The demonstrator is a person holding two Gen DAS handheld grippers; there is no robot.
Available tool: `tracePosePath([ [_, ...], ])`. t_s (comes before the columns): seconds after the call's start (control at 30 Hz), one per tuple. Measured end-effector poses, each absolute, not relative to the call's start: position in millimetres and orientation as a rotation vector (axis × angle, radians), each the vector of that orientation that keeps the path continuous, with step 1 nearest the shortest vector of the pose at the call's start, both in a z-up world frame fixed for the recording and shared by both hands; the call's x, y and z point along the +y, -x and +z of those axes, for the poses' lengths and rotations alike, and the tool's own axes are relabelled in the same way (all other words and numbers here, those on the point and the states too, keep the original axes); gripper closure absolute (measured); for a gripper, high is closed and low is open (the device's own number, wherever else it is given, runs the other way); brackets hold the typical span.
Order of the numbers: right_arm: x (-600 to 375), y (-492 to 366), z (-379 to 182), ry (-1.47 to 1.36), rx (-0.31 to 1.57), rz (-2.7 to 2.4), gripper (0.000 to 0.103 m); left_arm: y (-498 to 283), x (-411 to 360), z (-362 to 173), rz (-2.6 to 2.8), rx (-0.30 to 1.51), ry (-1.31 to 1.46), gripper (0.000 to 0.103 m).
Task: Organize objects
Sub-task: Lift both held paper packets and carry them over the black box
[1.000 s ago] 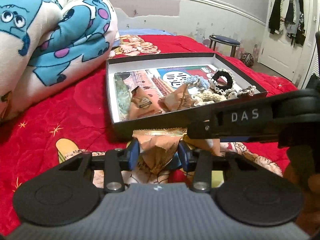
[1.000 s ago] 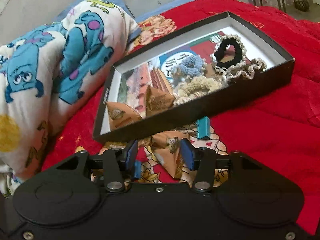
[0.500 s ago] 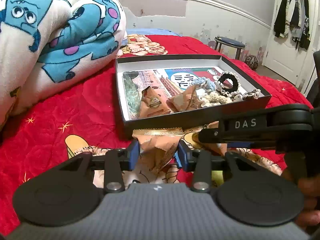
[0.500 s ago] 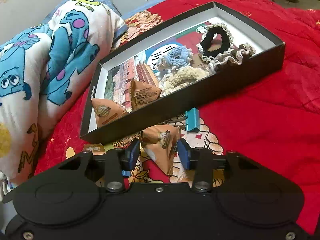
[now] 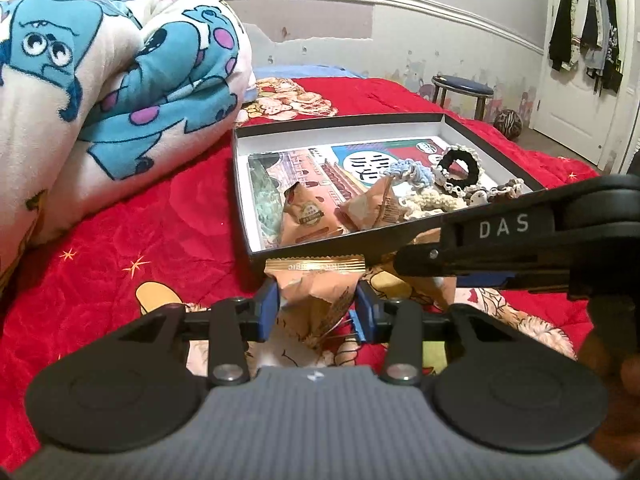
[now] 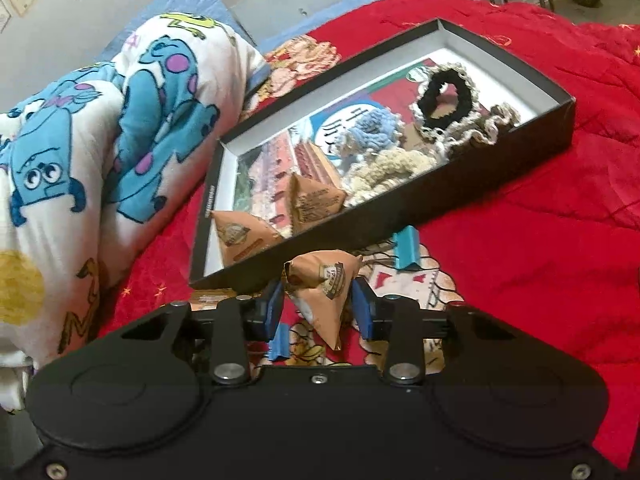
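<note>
Box (image 6: 400, 208) straight ahead, just past both snack packets: one (image 5: 316, 296) squeezed in left gripper (image 5: 316, 310), one (image 6: 324, 292) in right gripper (image 6: 318, 310).

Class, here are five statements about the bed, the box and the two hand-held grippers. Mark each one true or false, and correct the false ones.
1. The left hand-held gripper holds a snack packet. True.
2. The right hand-held gripper is empty. False: a snack packet sits between its fingers.
3. Two snack packets already lie in the box. True.
4. The black hair tie lies on the bedspread outside the box. False: it is inside the box.
5. The box has its lid on. False: it is open.
</note>
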State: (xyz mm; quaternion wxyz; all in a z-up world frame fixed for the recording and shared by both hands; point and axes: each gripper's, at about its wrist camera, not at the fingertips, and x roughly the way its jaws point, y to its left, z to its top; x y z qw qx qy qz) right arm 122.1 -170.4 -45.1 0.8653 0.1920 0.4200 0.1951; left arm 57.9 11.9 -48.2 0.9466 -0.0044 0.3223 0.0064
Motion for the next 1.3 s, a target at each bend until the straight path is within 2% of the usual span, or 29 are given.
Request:
tracePosePath([
  [0.4,-164,-117,-35,-0.339,0.817,0.428,0.067,-58,9,-49,0.003,0.656,0.006,0.058],
  [0.97,-182,-120,-24,-0.490,0.764,0.462,0.067,-55,7,-48,-0.005,0.628,0.026,0.059],
  [1.3,-172,-115,-16,-0.383,0.725,0.443,0.067,-52,5,-40,-0.021,0.565,0.020,0.059],
])
